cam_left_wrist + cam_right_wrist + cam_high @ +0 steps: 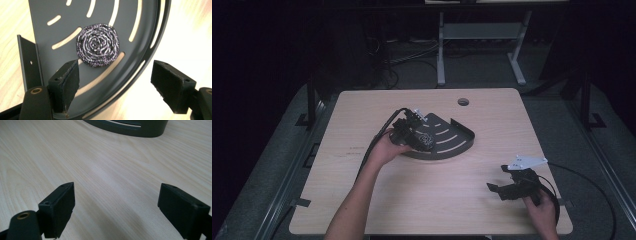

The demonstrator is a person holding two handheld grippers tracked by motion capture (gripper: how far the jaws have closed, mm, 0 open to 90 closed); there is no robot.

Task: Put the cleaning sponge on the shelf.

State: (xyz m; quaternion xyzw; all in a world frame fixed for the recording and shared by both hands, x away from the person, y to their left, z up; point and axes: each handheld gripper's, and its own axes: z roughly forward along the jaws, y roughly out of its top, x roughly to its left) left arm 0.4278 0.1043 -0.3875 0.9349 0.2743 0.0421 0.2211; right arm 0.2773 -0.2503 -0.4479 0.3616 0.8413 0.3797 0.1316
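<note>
High view: light wood table w/ a dark quarter-round slotted tray near centre; left gripper held over the tray's left part above a round steel scourer, right gripper low over bare tabletop at the near right, well apart from the tray, jaws spread. Left gripper view: jaws wide apart & holding nothing, scourer lying on the tray floor just beyond the tips, closer to the left pad. Right gripper view: jaws wide, nothing btw them but wood grain, tray's curved wall at the top edge.
</note>
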